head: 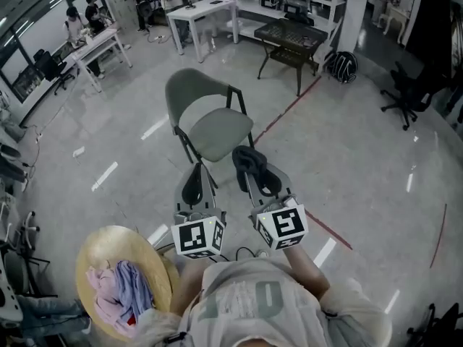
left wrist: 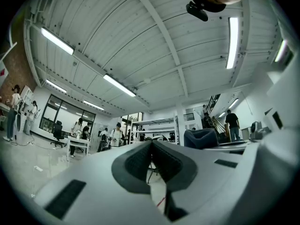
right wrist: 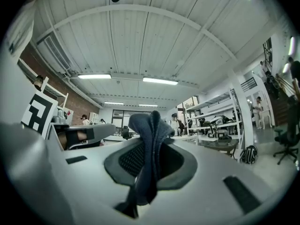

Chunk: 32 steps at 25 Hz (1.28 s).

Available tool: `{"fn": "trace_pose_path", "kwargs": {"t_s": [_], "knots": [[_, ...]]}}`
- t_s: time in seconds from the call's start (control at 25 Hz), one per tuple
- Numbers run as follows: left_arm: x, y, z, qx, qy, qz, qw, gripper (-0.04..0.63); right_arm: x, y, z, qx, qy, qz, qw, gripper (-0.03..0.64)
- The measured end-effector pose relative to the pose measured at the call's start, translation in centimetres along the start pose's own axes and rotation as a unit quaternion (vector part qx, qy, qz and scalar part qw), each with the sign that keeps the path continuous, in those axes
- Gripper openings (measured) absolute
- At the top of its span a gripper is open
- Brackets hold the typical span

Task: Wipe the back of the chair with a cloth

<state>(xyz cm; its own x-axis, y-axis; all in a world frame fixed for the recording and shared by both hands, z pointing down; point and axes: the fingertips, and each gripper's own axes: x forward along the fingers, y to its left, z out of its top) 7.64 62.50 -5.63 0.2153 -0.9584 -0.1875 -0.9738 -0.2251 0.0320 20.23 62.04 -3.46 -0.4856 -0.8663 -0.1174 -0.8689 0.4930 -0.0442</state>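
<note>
Though near the chair, dark cloth between right gripper jaws.

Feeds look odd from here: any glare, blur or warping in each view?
Head view: strong fisheye bend, bright streaks of glare on the floor round the chair. Left gripper view: dark rounded corners, left gripper shut and soft up close. Right gripper view: same corners, cloth in the right gripper slightly blurred.

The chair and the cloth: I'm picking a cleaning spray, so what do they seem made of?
Chair: seat and back look like smooth, matte grey-green moulded plastic, with evenly curved surfaces; legs look like thin black-painted metal tube. Cloth: soft dark fabric, maybe fleece or microfibre, since it folds limply.
</note>
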Motion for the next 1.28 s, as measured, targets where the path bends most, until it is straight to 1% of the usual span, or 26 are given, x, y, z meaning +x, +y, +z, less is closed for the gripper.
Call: {"fn": "trace_pose_path", "kwargs": {"t_s": [0.16, 0.36, 0.52, 0.68, 0.8, 0.88, 1.08, 1.2, 1.28], "knots": [[0.7, 0.0, -1.1, -0.002, 0.007, 0.009, 0.9999, 0.015, 0.4, -0.9, -0.5, 0.015, -0.006, 0.010, 1.000, 0.060], [1.5, 0.1, -2.4, -0.002, 0.011, 0.029, 0.9995, 0.015, 1.0, -2.4, -1.1, 0.006, -0.003, 0.027, 1.000, 0.060], [1.7, 1.0, -3.8, -0.002, 0.022, 0.058, 0.9980, 0.015, 1.7, -4.7, -2.6, 0.018, 0.012, 0.028, 0.999, 0.060], [1.0, 3.0, -4.8, -0.004, 0.035, 0.098, 0.9946, 0.015, 2.4, -6.1, -4.3, 0.037, 0.032, 0.030, 0.998, 0.060], [1.6, 4.6, -6.1, -0.013, 0.039, 0.121, 0.9918, 0.015, 3.3, -7.0, -5.2, 0.029, 0.038, 0.034, 0.998, 0.060], [2.7, 5.1, -7.4, -0.015, 0.042, 0.128, 0.9908, 0.015, 4.1, -7.9, -6.0, 0.017, 0.039, 0.037, 0.998, 0.060], [6.9, 6.3, -11.6, -0.021, 0.038, 0.127, 0.9909, 0.015, 7.9, -10.4, -9.6, 0.002, 0.046, 0.039, 0.998, 0.060], [10.4, 7.5, -13.8, -0.031, 0.044, 0.127, 0.9904, 0.015, 11.5, -11.9, -12.0, -0.004, 0.069, 0.036, 0.997, 0.060], [13.1, 8.4, -14.6, -0.030, 0.051, 0.125, 0.9904, 0.015, 14.3, -12.5, -13.0, -0.007, 0.085, 0.046, 0.995, 0.060]]}}
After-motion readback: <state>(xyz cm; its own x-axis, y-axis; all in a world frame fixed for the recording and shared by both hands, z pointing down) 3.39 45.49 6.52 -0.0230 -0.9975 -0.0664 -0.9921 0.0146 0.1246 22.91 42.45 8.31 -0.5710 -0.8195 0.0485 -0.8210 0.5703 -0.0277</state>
